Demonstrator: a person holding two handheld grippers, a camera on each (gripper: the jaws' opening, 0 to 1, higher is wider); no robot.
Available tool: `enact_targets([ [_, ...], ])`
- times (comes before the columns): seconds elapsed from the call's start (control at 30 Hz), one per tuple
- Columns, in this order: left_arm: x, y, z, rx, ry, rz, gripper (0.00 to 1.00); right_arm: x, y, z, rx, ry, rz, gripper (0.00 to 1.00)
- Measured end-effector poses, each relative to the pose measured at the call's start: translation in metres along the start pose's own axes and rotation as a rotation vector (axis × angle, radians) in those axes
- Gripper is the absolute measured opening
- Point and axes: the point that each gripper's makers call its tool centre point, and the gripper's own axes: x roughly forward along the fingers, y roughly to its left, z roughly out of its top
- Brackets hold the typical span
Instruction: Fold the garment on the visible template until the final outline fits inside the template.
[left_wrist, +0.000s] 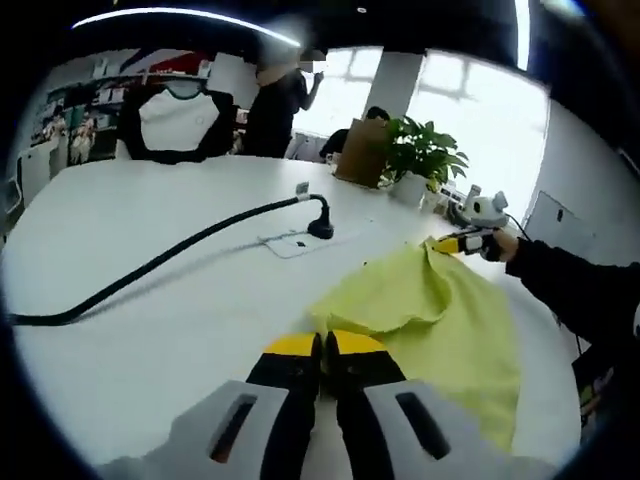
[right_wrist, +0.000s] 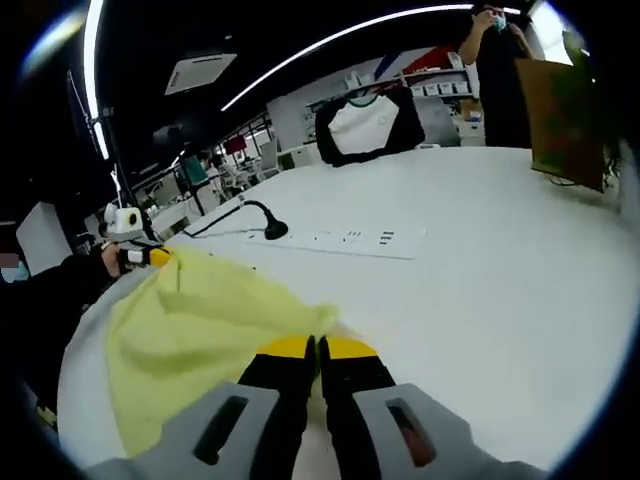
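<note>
Yellow soft cloth garment (left_wrist: 440, 310) lies on the white round table (left_wrist: 150, 300) at the lower right of the left gripper view, where the left gripper (left_wrist: 322, 352), at the bottom centre, has its yellow-tipped jaws pressed together on the near edge of the cloth, and the right gripper (left_wrist: 462, 240) at the right pinches a raised corner. In the right gripper view the garment (right_wrist: 190, 330) spreads at the lower left, the right gripper (right_wrist: 316, 350) is closed on its edge at the bottom centre, and the left gripper (right_wrist: 150, 256) holds the far corner at the left; a black thick cable (right_wrist: 240, 212) lies behind.
</note>
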Motion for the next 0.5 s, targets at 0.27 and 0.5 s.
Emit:
enact_targets([
  [0.27, -0.009, 0.004, 0.002, -0.192, -0.076, 0.004, 0.04, -0.009, -0.006, 0.004, 0.08, -0.033, -0.032, 0.0],
  [0.5, -0.007, 0.018, -0.009, -0.233, -0.043, 0.098, 0.03, -0.011, -0.02, -0.009, 0.145, -0.008, -0.109, 0.0],
])
